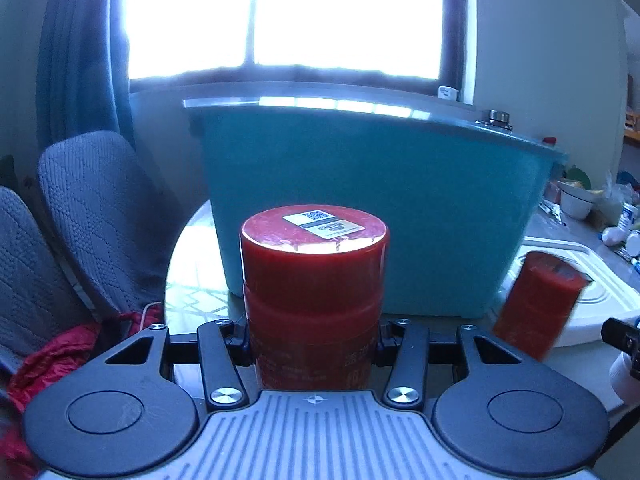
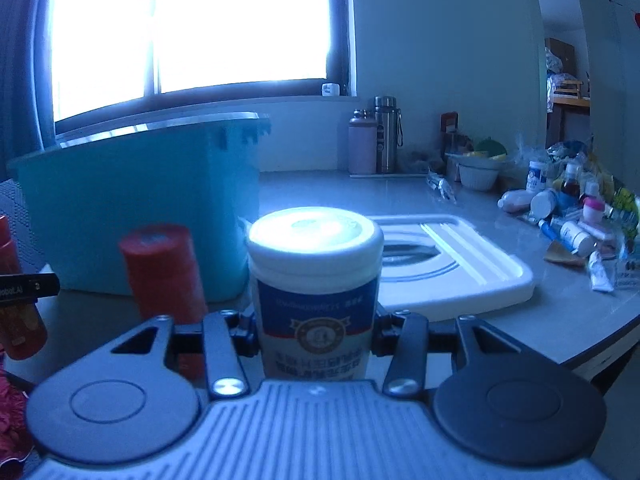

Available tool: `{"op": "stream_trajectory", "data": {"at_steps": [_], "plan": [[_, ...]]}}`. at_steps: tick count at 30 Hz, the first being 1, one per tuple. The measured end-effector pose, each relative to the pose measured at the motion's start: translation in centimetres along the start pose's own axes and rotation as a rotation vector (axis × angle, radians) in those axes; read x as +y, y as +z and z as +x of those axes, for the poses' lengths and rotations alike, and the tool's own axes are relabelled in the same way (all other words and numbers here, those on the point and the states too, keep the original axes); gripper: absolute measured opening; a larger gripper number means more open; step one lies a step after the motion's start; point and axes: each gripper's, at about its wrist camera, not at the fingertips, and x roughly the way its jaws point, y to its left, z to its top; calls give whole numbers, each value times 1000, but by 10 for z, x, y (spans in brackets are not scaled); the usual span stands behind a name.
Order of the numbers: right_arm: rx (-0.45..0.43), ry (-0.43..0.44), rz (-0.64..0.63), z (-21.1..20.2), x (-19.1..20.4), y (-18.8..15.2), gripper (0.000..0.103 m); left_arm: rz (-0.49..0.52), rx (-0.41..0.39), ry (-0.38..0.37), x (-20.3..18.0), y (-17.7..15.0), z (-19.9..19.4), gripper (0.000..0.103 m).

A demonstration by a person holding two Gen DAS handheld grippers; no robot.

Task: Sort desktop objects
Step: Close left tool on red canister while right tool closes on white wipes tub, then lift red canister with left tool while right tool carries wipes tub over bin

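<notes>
Your left gripper point(image 1: 314, 340) points slightly downward, its pads pressed against both sides of an upright red jar point(image 1: 314, 280). Your right gripper point(image 2: 316, 338) likewise clamps a white-capped bottle point(image 2: 316, 280), held upright.

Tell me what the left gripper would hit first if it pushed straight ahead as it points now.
Most likely the teal plastic bin: its wall fills the view behind the red canister gripped by the left gripper. The gap is hard to judge.

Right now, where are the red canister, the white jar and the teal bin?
Red canister point(image 1: 315, 280): left wrist view, upper side wall.
White jar point(image 2: 316, 248): right wrist view, lid edge.
Teal bin point(image 1: 400, 200): left wrist view, front wall.
</notes>
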Motion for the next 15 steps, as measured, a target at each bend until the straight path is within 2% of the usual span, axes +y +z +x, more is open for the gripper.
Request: {"op": "stream_trajectory", "data": {"at_steps": [8, 15], "plan": [[-12, 4, -4, -55, 8, 40, 48, -2, -6, -20, 23, 36, -73, 50], [-83, 31, -4, -91, 23, 75, 48, -3, -33, -32, 33, 67, -115, 50]]}}
